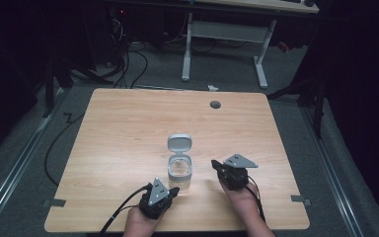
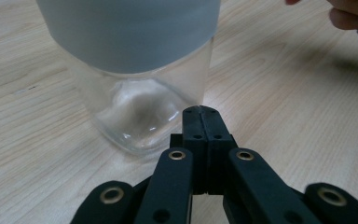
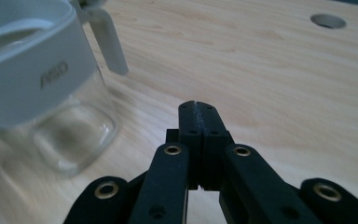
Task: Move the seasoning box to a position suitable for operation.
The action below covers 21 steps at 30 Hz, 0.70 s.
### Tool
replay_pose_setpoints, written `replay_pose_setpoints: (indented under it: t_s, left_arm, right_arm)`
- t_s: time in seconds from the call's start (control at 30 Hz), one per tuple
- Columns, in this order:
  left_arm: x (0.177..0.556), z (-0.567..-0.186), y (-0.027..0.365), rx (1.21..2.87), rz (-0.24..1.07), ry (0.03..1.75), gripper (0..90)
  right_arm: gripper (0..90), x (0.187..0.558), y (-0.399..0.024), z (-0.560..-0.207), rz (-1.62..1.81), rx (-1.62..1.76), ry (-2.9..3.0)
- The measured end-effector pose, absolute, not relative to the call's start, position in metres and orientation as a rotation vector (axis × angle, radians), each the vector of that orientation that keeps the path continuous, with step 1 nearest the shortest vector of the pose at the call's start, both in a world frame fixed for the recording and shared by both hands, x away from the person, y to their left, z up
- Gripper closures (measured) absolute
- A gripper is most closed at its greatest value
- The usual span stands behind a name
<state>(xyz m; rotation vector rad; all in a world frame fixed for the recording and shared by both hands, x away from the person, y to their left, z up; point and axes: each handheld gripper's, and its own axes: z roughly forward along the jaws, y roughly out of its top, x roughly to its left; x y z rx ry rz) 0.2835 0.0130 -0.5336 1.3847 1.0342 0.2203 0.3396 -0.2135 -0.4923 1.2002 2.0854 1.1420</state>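
Note:
A clear glass jar (image 1: 179, 173) with a grey collar and a flipped-open grey lid (image 1: 179, 142) stands upright near the table's front middle. It looks empty. My left gripper (image 1: 173, 190) sits just in front and left of the jar, jaws shut with nothing between them; in the left gripper view the tips (image 2: 201, 111) almost touch the jar's glass base (image 2: 140, 116). My right gripper (image 1: 215, 164) is to the jar's right, also shut and holding nothing. The right gripper view has the jar (image 3: 42, 98) at the left, apart from the tips (image 3: 195, 106).
The wooden table (image 1: 128, 128) has a round cable hole (image 1: 215, 104) at the back right. Small metal brackets (image 1: 54, 202) sit at its front corners. Beyond the table stand a white desk frame (image 1: 222, 34) and floor cables.

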Motion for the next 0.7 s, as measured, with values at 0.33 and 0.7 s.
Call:
replay_pose_setpoints:
  t_s: [0.33,0.7]
  left_arm:
    - [0.290,-0.533,0.015,1.345,0.213,1.055,90.0]
    - [0.292,-0.533,0.015,1.335,0.192,1.069,90.0]
  right_arm:
    - [90.0,0.377,-0.181,-0.476,1.215,1.190,2.089]
    - [90.0,0.395,-0.168,-0.459,1.244,1.155,2.061]
